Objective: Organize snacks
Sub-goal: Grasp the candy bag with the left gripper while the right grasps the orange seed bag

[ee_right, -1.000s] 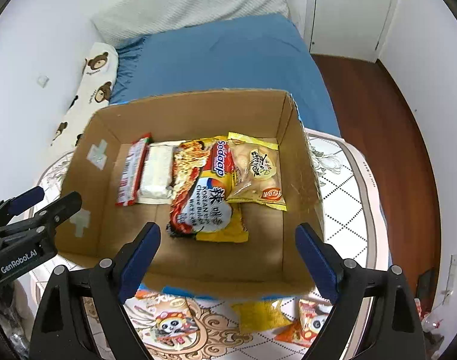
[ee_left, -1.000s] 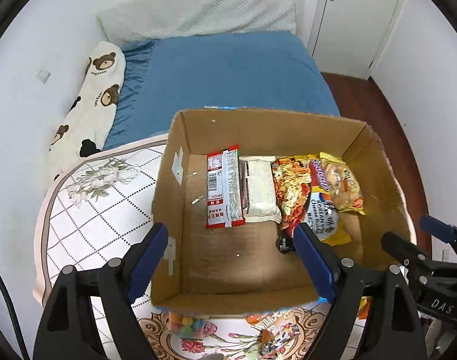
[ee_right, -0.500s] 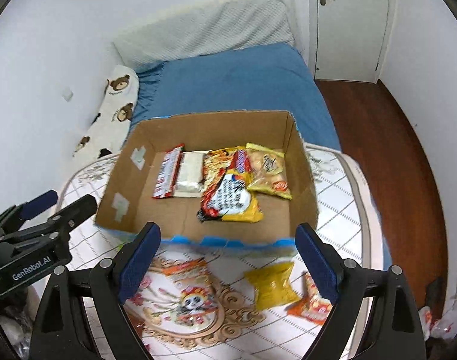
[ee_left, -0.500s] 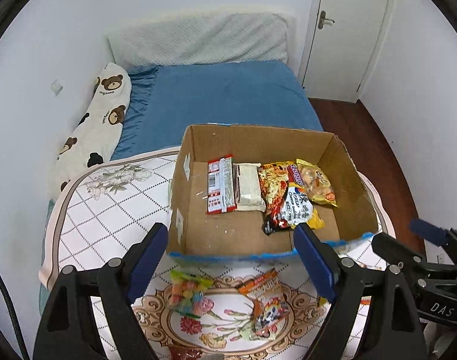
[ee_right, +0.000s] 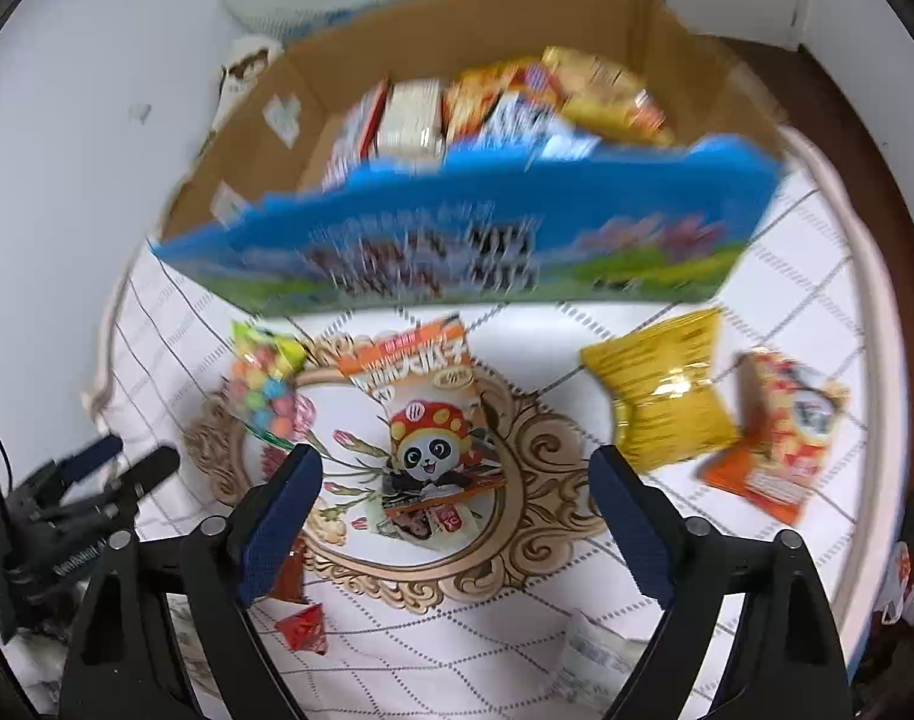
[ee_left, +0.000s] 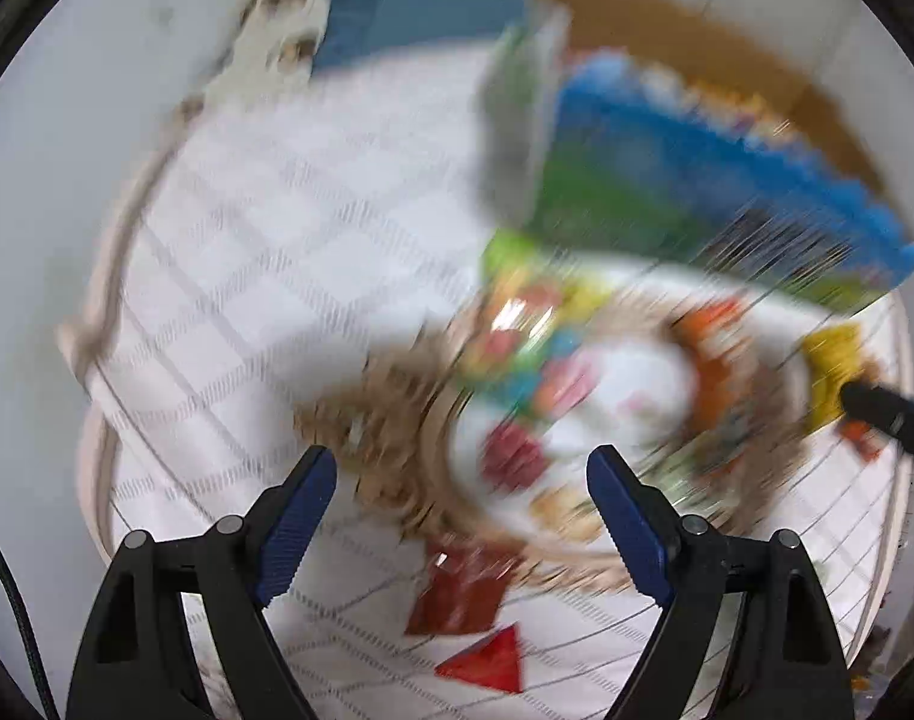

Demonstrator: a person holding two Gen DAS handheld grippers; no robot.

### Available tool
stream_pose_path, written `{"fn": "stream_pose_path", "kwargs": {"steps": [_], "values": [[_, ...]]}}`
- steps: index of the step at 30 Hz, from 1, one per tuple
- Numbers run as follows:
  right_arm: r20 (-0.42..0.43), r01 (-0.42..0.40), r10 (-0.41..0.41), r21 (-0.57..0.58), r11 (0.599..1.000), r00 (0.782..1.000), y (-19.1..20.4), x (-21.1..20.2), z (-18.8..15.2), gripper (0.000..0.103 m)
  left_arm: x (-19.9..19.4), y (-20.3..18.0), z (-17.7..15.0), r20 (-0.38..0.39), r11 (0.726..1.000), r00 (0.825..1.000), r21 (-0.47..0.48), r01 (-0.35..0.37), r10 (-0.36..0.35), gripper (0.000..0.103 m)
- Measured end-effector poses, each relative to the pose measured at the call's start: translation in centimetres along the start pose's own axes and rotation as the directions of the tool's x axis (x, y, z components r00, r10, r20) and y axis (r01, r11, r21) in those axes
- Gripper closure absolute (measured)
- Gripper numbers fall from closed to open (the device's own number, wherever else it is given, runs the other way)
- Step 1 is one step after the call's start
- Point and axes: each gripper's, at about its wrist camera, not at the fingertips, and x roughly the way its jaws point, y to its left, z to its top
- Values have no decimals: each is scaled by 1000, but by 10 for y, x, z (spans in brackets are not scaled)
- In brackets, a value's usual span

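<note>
A cardboard box (ee_right: 517, 228) with a blue printed front holds several snack packs; it shows blurred in the left wrist view (ee_left: 727, 168). On the table in front lie a panda snack bag (ee_right: 426, 420), a colourful candy bag (ee_right: 264, 384), a yellow bag (ee_right: 667, 390) and an orange bag (ee_right: 781, 426). My right gripper (ee_right: 453, 510) is open and empty just above the panda bag. My left gripper (ee_left: 460, 516) is open and empty over the blurred candy bag (ee_left: 529, 354). Small red packets (ee_left: 481, 660) lie near it.
The round table (ee_right: 817, 276) has a white grid cloth with a gilt centre pattern. A blue bed (ee_left: 420, 18) and a bear-print pillow (ee_left: 276, 36) lie beyond it. The left gripper shows at the right wrist view's left edge (ee_right: 96, 492).
Both grippers have pulled back from over the box and dropped towards the table front. The box now sits farther up in both views. The left view is motion-blurred.
</note>
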Motion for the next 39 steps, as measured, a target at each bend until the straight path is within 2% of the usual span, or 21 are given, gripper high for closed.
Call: {"fn": "stream_pose_path", "kwargs": {"steps": [2, 5, 8, 10, 12, 13, 14, 18, 20, 22, 24, 27, 29, 31, 33, 34, 35, 39], "values": [[-29, 6, -6, -11, 1000, 1000, 4, 22, 3, 16, 21, 12, -8, -58, 999, 998, -36, 17, -20, 18], [-60, 16, -18, -45, 999, 998, 14, 53, 9, 16, 36, 16, -8, -90, 999, 996, -47, 24, -29, 18], [-94, 21, -27, -69, 997, 995, 23, 76, 17, 16, 37, 12, 1, -65, 997, 997, -65, 47, -51, 18], [-121, 18, -27, -73, 997, 992, 27, 91, 20, 16, 39, 2, 13, -49, 999, 998, -35, 36, -38, 18], [-140, 36, -47, -82, 996, 989, 28, 104, 21, 29, 45, -9, 26, -47, 1000, 999, 7, 16, -16, 18], [-145, 69, -82, -95, 993, 986, 29, 109, 20, 45, 50, -18, 33, -45, 999, 999, 42, 12, -10, 18], [-139, 82, -96, -103, 991, 986, 30, 111, 19, 46, 55, -25, 37, -49, 997, 999, 71, 17, -14, 18], [-111, 163, -173, -99, 982, 979, 27, 105, 9, 46, 74, -51, 46, -48, 986, 999, 169, -7, 16, 18], [-133, 164, -170, -61, 985, 976, 19, 103, 2, 46, 77, -60, 45, -42, 981, 999, 196, 0, 8, 19], [-151, 170, -171, -20, 985, 974, 7, 100, -5, 46, 80, -65, 41, -30, 981, 1000, 196, -1, 7, 41], [-169, 165, -160, 17, 986, 973, -3, 98, -14, 46, 79, -65, 37, -35, 986, 999, 164, 24, -19, 53], [-202, 145, -132, 52, 988, 970, -14, 100, -23, 46, 77, -58, 23, -51, 994, 997, 88, 63, -59, 54], [-235, 143, -131, 32, 989, 963, -15, 103, -28, 45, 77, -52, 4, -87, 995, 992, 26, 98, -95, 55], [-245, 93, -84, 29, 995, 966, -14, 101, -32, 44, 78, -48, -17, -124, 991, 983, -19, 134, -135, 55], [-234, 41, -32, 34, 999, 972, -17, 93, -34, 37, 80, -47, -32, -153, 986, 974, -38, 162, -166, 55], [-223, 25, -17, 32, 999, 975, -18, 88, -35, 28, 83, -47, -38, -166, 984, 970, -41, 175, -180, 53], [-214, 16, -10, 27, 999, 977, -19, 84, -35, 25, 88, -48, -42, -178, 982, 966, -44, 184, -189, 53], [-200, 39, -42, -23, 999, 979, -25, 80, -31, 24, 97, -49, -45, -173, 980, 965, -63, 188, -196, 47]]}}
